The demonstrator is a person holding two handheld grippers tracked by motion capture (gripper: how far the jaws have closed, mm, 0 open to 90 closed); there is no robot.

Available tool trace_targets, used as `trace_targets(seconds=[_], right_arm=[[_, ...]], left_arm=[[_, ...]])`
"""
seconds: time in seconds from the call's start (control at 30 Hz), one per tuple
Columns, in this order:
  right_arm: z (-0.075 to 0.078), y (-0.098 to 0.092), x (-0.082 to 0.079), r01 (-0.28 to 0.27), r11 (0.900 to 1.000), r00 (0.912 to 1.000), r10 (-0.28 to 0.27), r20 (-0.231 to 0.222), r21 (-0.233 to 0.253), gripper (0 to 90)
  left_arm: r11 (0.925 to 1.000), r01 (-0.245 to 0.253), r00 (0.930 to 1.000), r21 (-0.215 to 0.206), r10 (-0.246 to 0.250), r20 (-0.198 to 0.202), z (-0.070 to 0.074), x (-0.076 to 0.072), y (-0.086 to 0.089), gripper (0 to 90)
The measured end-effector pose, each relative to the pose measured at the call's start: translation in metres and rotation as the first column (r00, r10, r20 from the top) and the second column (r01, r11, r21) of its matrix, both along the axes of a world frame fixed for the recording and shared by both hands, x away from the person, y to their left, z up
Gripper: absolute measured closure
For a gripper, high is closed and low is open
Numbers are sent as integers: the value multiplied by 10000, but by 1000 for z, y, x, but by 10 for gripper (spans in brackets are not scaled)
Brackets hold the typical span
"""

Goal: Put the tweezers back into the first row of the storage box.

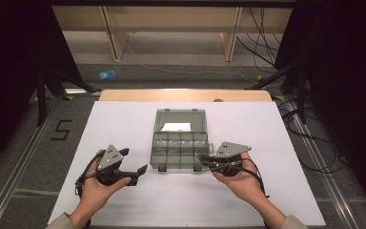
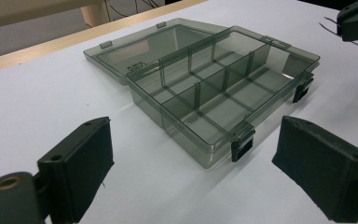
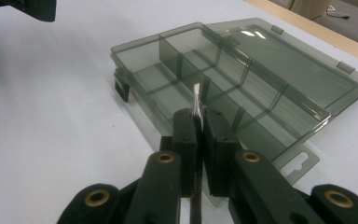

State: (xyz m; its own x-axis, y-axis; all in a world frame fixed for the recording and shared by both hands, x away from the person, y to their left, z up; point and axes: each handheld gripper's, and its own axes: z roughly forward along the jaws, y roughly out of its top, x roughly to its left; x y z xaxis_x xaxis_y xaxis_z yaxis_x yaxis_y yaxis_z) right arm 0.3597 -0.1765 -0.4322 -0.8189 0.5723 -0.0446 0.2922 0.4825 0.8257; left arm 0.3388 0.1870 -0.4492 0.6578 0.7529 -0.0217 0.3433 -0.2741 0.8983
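A smoky translucent compartment box lies open mid-table, its lid flat behind it with a white label inside. Its several compartments look empty. My left gripper is held left of the box's front corner, open with nothing between its jaws. At the box's front right corner, my right gripper is shut on a thin strip. The strip's pale tip pokes out past the pads, above the box's near wall. The right gripper also appears far off in the left gripper view.
A white sheet covers the table, and a wooden edge shows at its far side. Beyond are floor, a small blue object, table legs and cables. A "5" mark is on the floor at left.
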Motion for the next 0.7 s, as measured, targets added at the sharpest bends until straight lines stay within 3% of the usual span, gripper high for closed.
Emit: trace_targets(seconds=[0.7], right_arm=[[6, 0, 14, 241, 9996, 9995, -243, 204, 125, 849]], left_arm=[[10000, -37, 10000, -31, 37, -6, -1, 0, -1, 106]])
